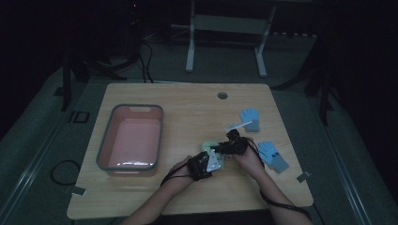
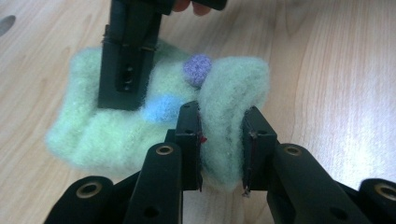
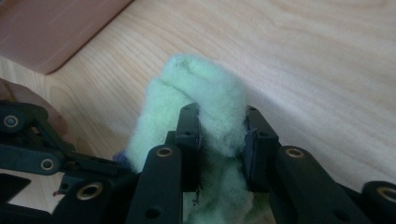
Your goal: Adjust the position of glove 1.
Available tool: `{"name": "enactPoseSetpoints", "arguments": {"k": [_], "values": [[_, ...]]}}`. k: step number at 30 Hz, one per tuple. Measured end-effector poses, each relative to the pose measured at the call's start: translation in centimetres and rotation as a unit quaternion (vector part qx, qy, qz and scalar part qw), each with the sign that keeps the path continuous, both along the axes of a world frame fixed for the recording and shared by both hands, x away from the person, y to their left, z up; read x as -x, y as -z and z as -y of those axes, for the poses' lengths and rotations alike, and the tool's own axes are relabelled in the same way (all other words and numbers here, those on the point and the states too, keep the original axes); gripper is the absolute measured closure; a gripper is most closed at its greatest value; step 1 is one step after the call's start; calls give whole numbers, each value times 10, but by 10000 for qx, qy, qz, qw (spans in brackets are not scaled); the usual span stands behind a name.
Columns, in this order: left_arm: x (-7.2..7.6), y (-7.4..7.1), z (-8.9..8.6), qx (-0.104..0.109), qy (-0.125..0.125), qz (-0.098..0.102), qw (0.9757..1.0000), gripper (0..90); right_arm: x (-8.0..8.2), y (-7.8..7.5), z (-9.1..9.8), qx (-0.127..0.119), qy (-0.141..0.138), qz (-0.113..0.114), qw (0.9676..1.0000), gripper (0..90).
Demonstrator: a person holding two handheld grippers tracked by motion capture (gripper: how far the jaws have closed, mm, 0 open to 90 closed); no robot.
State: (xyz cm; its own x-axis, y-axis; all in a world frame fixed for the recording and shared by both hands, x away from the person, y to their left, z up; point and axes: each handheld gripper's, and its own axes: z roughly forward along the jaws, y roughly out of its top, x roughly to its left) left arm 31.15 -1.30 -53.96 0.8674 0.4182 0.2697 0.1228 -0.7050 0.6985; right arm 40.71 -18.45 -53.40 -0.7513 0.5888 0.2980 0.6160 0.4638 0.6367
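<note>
A fluffy pale green cloth item (image 2: 116, 130) with a blue dot and a purple dot lies on the wooden table (image 1: 187, 103), just right of its middle. My left gripper (image 2: 222, 114) is shut on a thick fold at one end of it. My right gripper (image 3: 219, 114) pinches another bunched fold, which bulges up above its jaws. In the high view the left gripper (image 1: 210, 161) and the right gripper (image 1: 226, 146) meet over the green item (image 1: 209, 143), one hand on each. The right gripper's jaw (image 2: 126, 60) presses down into the fluff in the left gripper view.
A pink tub with a grey rim (image 1: 105, 145) stands at the table's left. Two blue gloves lie to the right, one farther back (image 1: 250, 118) and one beside the right hand (image 1: 274, 157). A cable hole (image 1: 222, 95) sits near the far edge.
</note>
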Motion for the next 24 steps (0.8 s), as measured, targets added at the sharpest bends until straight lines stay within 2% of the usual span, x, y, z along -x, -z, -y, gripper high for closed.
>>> {"name": "enactPoseSetpoints", "arguments": {"k": [1,3,4,7,9,10,14,19,24], "values": [[0,-8,-3,-29,16,20,10000,741,3,-8,-2,19,1,141,9999,725],[0,-11,-5,-18,22,26,10000,742,4,-13,-5,29,-24,242,9997,726],[0,-15,-7,-32,33,27,10000,742,4,-13,-5,29,-24,242,9997,726],[3,-30,-17,-69,57,86,9999,742,7,-26,-10,-133,-69,311,9994,727],[4,-34,-19,-90,71,103,9999,742,7,-29,-12,-159,-103,348,9992,727],[5,-39,-24,-121,102,120,9998,742,8,-36,-17,-231,-147,343,9990,728],[6,-49,-35,-146,118,99,9998,741,9,-47,-27,-263,-251,423,9984,728],[9,-58,-44,-235,96,107,9996,741,12,-59,-42,-174,-432,625,9970,728],[12,-66,-57,-297,32,154,9994,741,13,-67,-54,-204,-533,681,9960,729]]}}
